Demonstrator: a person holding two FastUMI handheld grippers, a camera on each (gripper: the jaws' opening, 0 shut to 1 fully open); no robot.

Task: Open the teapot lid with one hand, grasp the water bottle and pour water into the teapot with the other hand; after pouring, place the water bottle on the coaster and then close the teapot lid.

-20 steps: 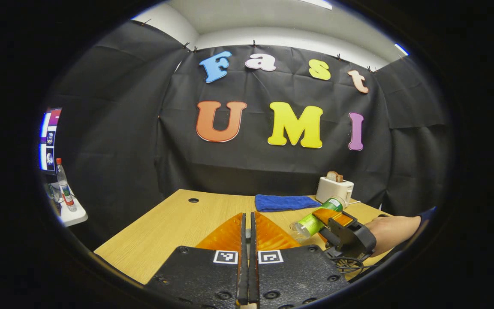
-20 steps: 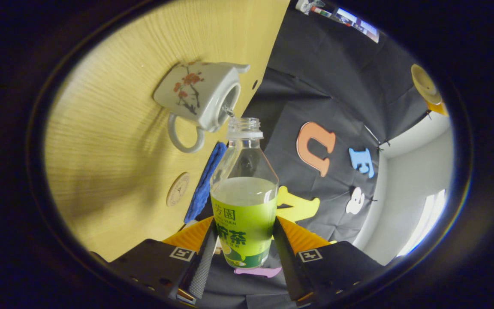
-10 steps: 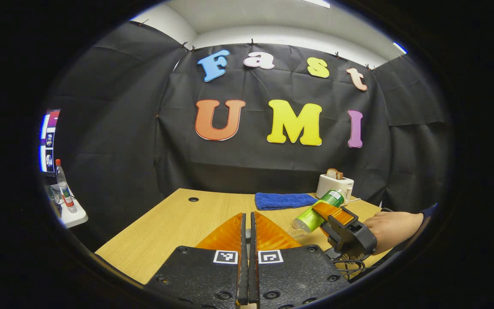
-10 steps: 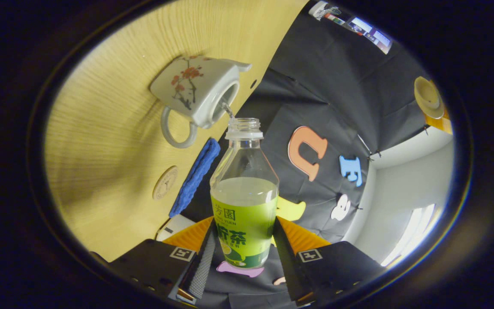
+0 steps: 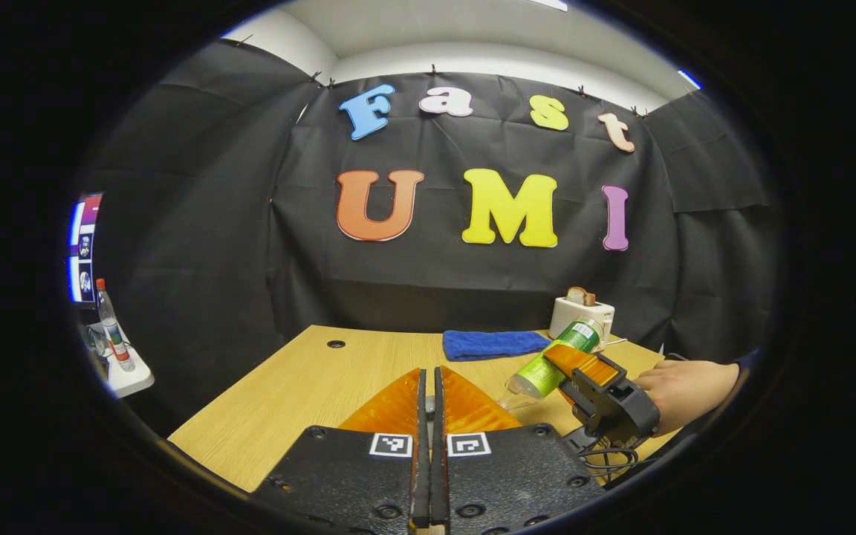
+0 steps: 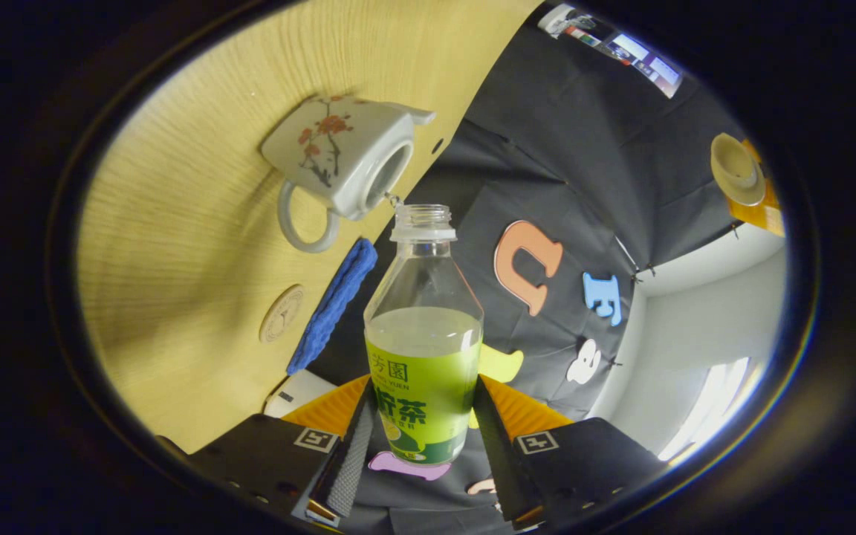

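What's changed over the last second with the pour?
The water bottle has tipped back a little: the stream into the teapot has thinned to a drip at the bottle's mouth. The right gripper stays shut on the bottle, the left gripper stays shut, holding the lid aloft, and the coaster is still bare.

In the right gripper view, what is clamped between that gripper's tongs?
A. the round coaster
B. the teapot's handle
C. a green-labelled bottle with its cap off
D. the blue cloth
C: the bottle sits between the right gripper tongs, its open neck pointing at the lidless teapot.
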